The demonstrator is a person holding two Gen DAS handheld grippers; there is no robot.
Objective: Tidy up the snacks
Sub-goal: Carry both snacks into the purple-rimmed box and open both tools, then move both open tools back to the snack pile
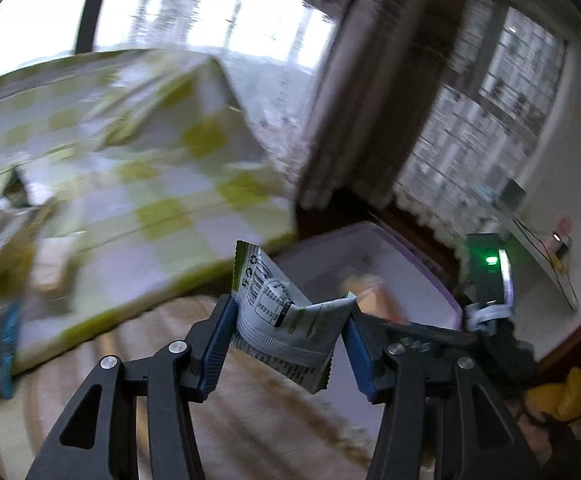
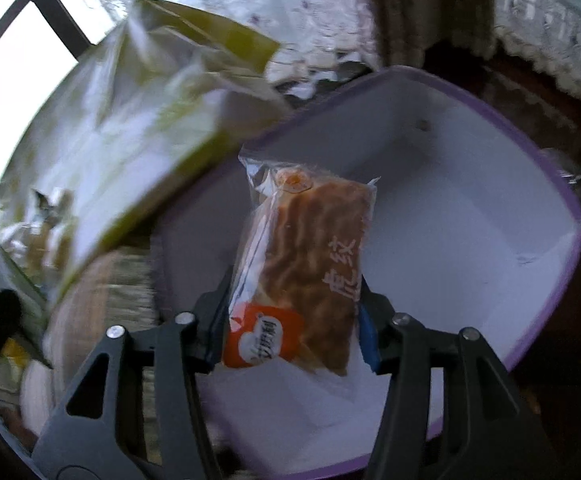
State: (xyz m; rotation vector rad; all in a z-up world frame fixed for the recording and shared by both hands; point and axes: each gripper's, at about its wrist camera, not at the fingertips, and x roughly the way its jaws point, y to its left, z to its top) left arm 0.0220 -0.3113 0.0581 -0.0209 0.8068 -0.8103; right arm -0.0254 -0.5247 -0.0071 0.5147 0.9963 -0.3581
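Over white bin (image 2: 470, 208), wrapped cake (image 2: 310, 264)

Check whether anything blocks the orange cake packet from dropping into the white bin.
Nothing visible does. The cake packet in the right gripper hangs directly over the open, purple-rimmed white bin, whose floor below looks bare.

bin (image 2: 470, 184): below the bread packet (image 2: 306, 264)
checked bag (image 1: 130, 168): left of bin, just beside it
sachet (image 1: 286, 320): short of the bin
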